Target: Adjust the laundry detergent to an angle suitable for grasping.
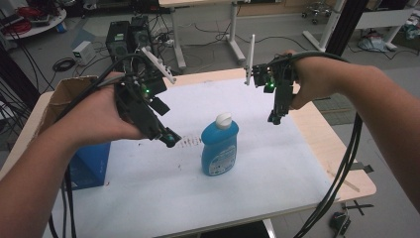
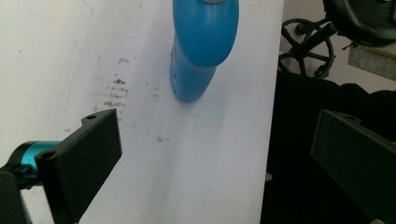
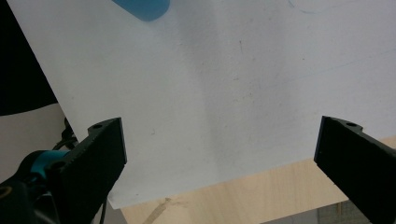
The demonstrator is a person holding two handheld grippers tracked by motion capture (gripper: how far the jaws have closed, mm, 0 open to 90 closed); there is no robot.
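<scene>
Between the wide-open, empty left gripper (image 1: 167, 135) and right gripper (image 1: 276, 117) stands an upright blue plastic bottle with white cap (image 1: 219, 145), probably smooth, slippery and liquid-heavy; grip its flat midsection, below the cap.

The bottle (image 1: 219, 145) stood upright mid-table on the sheet (image 1: 257, 163); the left gripper (image 1: 168, 138) hung just left of it; the right gripper (image 1: 275, 118) right and farther; a box (image 1: 89, 163) sat at the left edge.

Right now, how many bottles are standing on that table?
1. A blue bottle with a white cap stands upright on the white sheet near the table's middle, between the two grippers. The cardboard box at left could hide more.
</scene>
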